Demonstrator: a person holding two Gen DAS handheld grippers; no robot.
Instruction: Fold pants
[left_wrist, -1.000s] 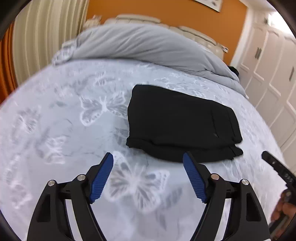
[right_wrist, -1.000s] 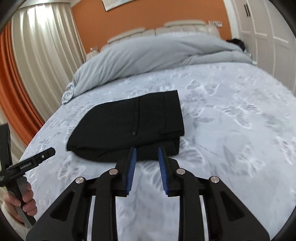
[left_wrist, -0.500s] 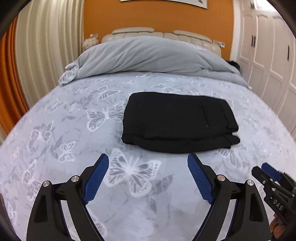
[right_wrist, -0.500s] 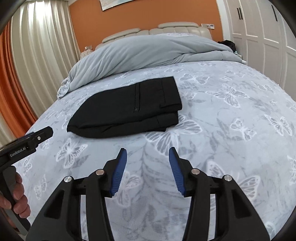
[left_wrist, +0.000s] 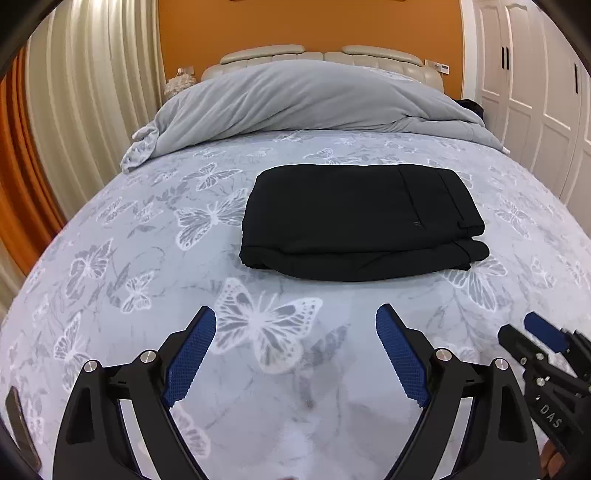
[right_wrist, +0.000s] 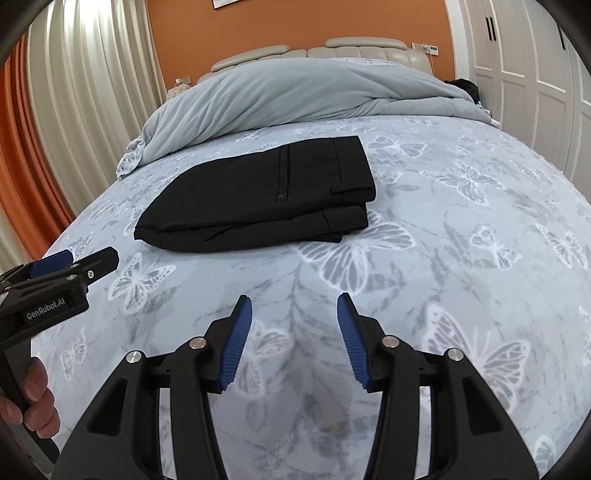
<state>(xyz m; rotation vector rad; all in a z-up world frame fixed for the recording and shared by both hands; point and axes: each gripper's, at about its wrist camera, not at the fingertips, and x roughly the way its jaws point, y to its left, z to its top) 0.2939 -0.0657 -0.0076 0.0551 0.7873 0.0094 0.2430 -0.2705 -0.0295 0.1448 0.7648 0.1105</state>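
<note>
The black pants (left_wrist: 354, 218) lie folded into a flat rectangular stack in the middle of the bed, waistband end to the right; they show in the right wrist view too (right_wrist: 258, 199). My left gripper (left_wrist: 295, 310) hovers over bare sheet short of the stack's near edge, open wide with nothing between its blue pads. My right gripper (right_wrist: 294, 297) is also open and empty, standing back from the stack. Each gripper appears at the edge of the other's view: the right gripper (left_wrist: 535, 332) low at the right, the left gripper (right_wrist: 74, 266) at the left.
The bed sheet (left_wrist: 147, 258) is pale blue with white butterflies. A bunched grey duvet (left_wrist: 295, 103) lies across the far end below a padded headboard (left_wrist: 321, 55). Curtains (left_wrist: 92, 92) hang at the left, white wardrobe doors (left_wrist: 535, 92) at the right. A hand (right_wrist: 33, 391) holds the left gripper's handle.
Both grippers have drawn back from the pants toward the near side of the bed. The right jaws have opened from nearly closed; the left jaws have widened slightly. The pants lie unchanged.
</note>
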